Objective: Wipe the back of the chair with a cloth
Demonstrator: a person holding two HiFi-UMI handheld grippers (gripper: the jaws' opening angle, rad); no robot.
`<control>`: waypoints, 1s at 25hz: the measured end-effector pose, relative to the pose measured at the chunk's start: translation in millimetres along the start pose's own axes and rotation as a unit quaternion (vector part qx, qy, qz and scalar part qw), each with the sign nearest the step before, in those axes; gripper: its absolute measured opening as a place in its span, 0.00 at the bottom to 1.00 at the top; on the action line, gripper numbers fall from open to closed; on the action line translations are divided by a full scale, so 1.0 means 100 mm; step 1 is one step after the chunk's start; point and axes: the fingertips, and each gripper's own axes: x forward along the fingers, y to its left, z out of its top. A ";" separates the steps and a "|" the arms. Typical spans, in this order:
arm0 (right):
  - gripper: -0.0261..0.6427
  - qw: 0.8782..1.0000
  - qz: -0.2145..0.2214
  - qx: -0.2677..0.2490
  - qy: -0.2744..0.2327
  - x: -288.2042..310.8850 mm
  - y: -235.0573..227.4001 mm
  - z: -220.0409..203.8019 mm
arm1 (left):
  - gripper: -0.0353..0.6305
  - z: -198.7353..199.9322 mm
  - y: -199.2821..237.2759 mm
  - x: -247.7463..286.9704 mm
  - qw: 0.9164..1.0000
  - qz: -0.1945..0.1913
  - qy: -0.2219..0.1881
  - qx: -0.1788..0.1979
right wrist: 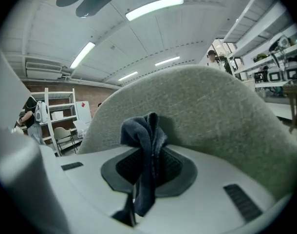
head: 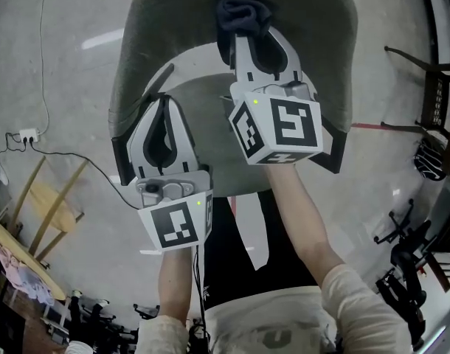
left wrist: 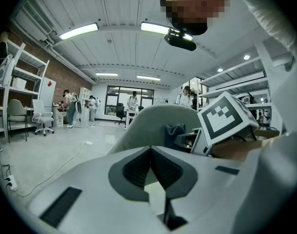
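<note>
Right tongs (right wrist: pixel 147 165) come first: their jaws are closed on a dark blue cloth (right wrist: pixel 144 130), which bunches above the tips and hangs down between them. That cloth sits against the inner face of the grey chair back (right wrist: pixel 212 111), near the middle of its upper part. From the head view, the chair stands just before me on a pale floor (head: pixel 63 87). My left tongs (head: pixel 163 113) are pinched together on nothing, over the chair's left side. A black cable (head: pixel 77 157) runs across the floor to a white socket strip (head: pixel 27 133) at my left.
</note>
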 end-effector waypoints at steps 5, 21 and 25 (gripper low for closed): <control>0.13 0.997 -0.077 0.008 -0.015 -0.19 -0.37 0.09 | 0.08 0.04 -0.21 0.07 0.999 -0.031 0.003 -0.005; 0.13 0.976 -0.214 -0.009 -0.035 -0.90 -1.12 0.26 | 0.08 -0.11 -0.42 0.16 0.997 -0.066 0.027 0.002; 0.13 0.974 -0.226 -0.008 -0.031 -1.00 -1.22 0.25 | 0.08 -0.12 -0.41 0.16 0.998 -0.062 0.027 0.000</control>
